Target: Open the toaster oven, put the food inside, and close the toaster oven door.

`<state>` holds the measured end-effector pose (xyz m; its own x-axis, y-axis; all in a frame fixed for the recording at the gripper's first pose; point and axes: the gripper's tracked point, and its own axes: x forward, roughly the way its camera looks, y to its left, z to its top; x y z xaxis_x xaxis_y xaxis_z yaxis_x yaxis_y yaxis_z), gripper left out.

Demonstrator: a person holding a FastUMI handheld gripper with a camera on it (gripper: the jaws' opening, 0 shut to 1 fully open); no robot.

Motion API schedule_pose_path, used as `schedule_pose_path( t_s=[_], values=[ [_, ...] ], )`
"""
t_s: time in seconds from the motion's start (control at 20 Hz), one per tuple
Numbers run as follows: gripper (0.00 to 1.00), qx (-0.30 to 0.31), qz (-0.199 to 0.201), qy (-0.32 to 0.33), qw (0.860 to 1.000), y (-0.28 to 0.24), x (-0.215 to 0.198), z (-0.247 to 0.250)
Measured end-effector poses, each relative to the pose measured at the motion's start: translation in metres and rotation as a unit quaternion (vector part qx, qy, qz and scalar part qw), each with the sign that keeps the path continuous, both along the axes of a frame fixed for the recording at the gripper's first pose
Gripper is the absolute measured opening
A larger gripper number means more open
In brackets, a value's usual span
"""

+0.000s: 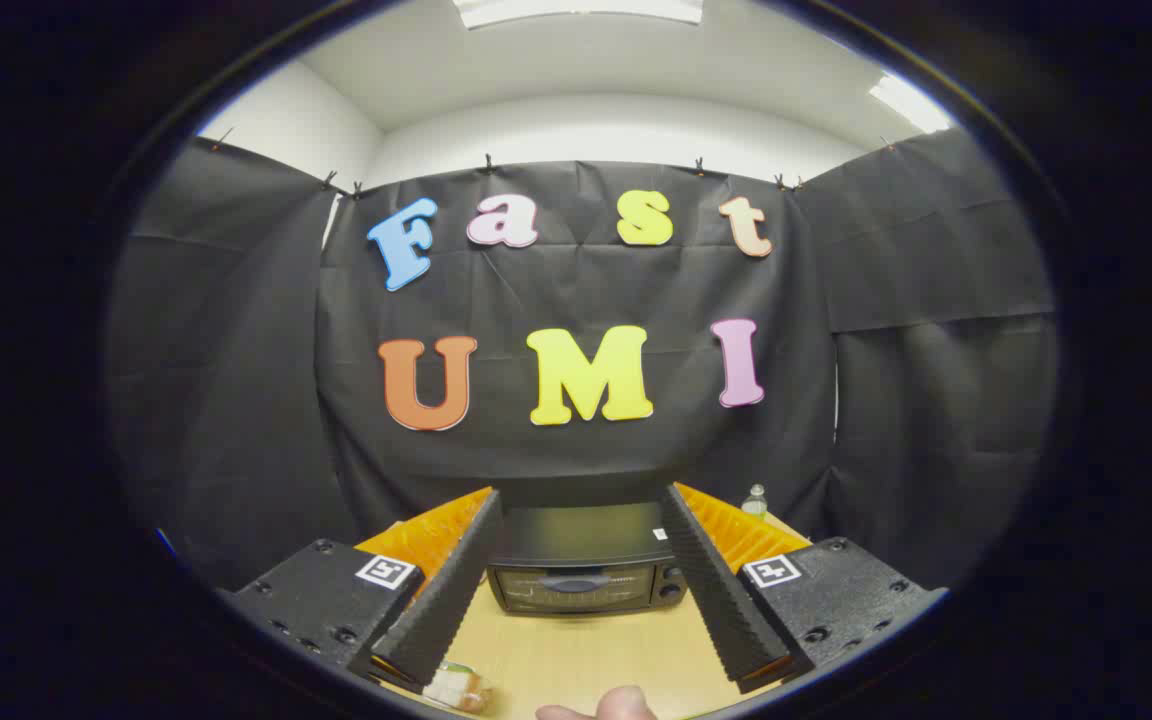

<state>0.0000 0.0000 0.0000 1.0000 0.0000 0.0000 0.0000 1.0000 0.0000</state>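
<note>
Between the fingers, at twelve o'clock on the pale wooden bench (576,650), stands the black toaster oven (584,560), door closed; the claw (581,500) gapes wide, holding nothing; wrapped food (458,688) lies at seven o'clock.

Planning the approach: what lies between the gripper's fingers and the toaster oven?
In the gripper view, bare wooden table separates the open gripper from the closed toaster oven.

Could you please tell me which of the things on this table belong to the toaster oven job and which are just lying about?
For the job:
toaster oven, door shut, beyond the fingers
food, wrapped, by one fingertip
gripper, open, holding nothing

Lying about:
small bottle behind the oven
fingertip of a hand at the table's near edge
</note>
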Motion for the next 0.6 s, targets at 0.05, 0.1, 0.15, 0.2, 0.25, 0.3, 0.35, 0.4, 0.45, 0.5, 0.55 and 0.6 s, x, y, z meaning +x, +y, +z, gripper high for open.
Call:
schedule_pose_path(
  t_s=[0.05, 0.1, 0.15, 0.2, 0.25, 0.3, 0.35, 0.4, 0.45, 0.5, 0.55, 0.6],
  values=[
    [1.00, 0.001, 0.000, 0.001, 1.000, 0.000, 0.000, -0.001],
    [1.00, 0.002, 0.000, 0.003, 1.000, -0.001, 0.001, -0.001],
    [1.00, 0.002, 0.000, 0.004, 1.000, -0.002, 0.001, -0.002],
    [1.00, 0.001, -0.002, 0.004, 1.000, -0.004, 0.001, -0.002],
    [1.00, 0.002, -0.003, 0.004, 1.000, -0.006, 0.002, -0.002],
    [1.00, 0.003, -0.005, 0.005, 1.000, -0.008, 0.002, -0.002],
    [1.00, 0.005, -0.007, 0.005, 1.000, -0.009, 0.002, -0.002],
    [1.00, 0.006, -0.008, 0.005, 1.000, -0.011, 0.002, -0.002],
    [1.00, 0.007, -0.009, 0.005, 1.000, -0.013, 0.001, -0.003],
    [1.00, 0.007, -0.010, 0.006, 1.000, -0.013, 0.001, -0.003],
    [1.00, 0.006, -0.010, 0.007, 1.000, -0.014, 0.000, -0.003],
    [1.00, 0.005, -0.011, 0.008, 1.000, -0.014, 0.000, -0.003]
  ],
)
